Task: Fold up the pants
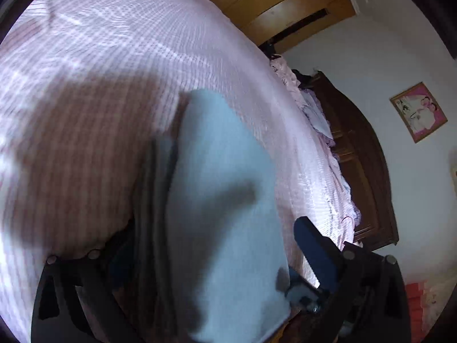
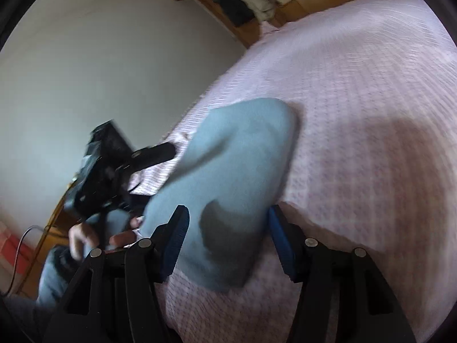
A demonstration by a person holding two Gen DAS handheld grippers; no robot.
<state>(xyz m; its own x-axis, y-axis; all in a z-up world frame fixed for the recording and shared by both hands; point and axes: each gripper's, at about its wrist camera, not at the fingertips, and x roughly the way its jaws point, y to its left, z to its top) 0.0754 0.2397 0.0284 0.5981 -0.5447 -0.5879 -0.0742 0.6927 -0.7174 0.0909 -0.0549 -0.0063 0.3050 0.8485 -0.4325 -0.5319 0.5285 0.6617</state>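
Observation:
Light blue pants point(image 1: 222, 200) lie folded into a narrow stack on the pink striped bedspread point(image 1: 114, 71). In the left wrist view my left gripper point(image 1: 211, 243) is open, with the pants between its wide-apart jaws; the left finger is partly hidden behind the fabric. In the right wrist view the pants point(image 2: 237, 171) stretch away from my right gripper point(image 2: 228, 228), which is open with the near end of the stack between its blue pads point(image 2: 281, 240). The left gripper point(image 2: 114, 160) also shows there, at the pants' left side, held by a hand point(image 2: 85, 237).
The bed point(image 2: 371, 100) fills most of both views. A dark wooden headboard point(image 1: 360, 160) with pillows point(image 1: 317, 114) runs along the right in the left wrist view. A wooden wardrobe point(image 1: 274, 3) stands beyond the bed. A framed picture point(image 1: 418, 111) hangs on the wall.

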